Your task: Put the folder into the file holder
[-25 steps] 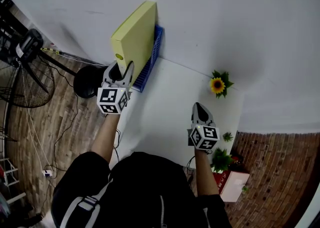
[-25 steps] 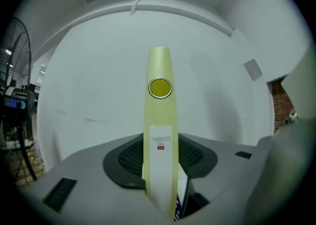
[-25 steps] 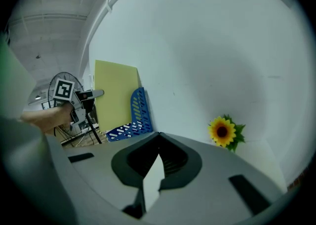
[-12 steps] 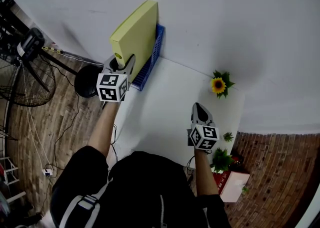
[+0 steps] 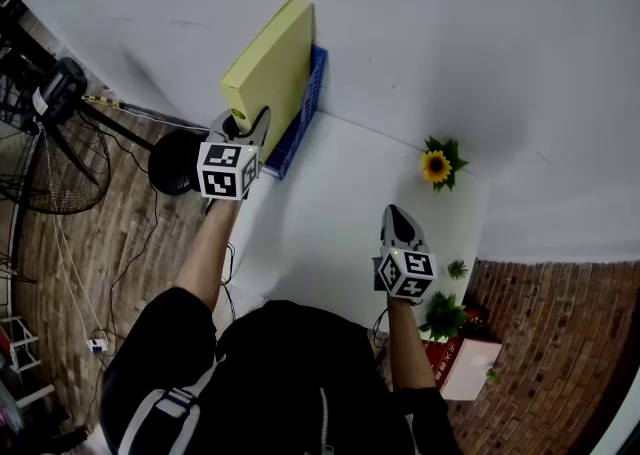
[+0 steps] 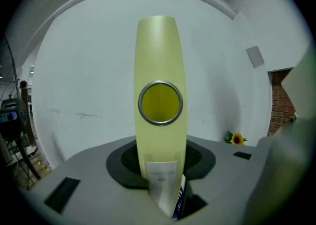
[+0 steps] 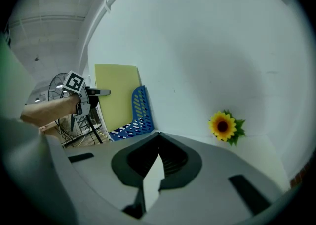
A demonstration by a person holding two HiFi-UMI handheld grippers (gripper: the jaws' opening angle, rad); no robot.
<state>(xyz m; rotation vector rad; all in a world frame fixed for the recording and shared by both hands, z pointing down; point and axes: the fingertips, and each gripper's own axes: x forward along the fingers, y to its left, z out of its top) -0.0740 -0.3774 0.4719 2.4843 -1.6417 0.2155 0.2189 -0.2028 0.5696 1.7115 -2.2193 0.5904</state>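
Note:
A yellow folder (image 5: 270, 68) stands upright on its edge in the blue file holder (image 5: 308, 108) at the far left corner of the white table (image 5: 340, 233), against the wall. My left gripper (image 5: 245, 123) is at the folder's near spine, below the metal ring. Its jaws have just been closing and now hug the spine (image 6: 160, 61) on both sides. A strip of the blue holder (image 6: 180, 200) shows beside the spine's foot. My right gripper (image 5: 398, 215) hovers shut over the table's near right part with nothing in it. From there the folder (image 7: 116, 95) and holder (image 7: 139, 111) lie off to the left.
A toy sunflower (image 5: 436, 167) stands at the table's back right by the wall. A fan (image 5: 45, 158) and a black stand base (image 5: 175, 161) are on the wooden floor left of the table. Small plants (image 5: 443, 318) and a red box (image 5: 455, 363) sit at the near right.
My left gripper has moved forward, closer in on the folder's spine, and its jaws have narrowed around it. The folder and the right gripper have stayed put.

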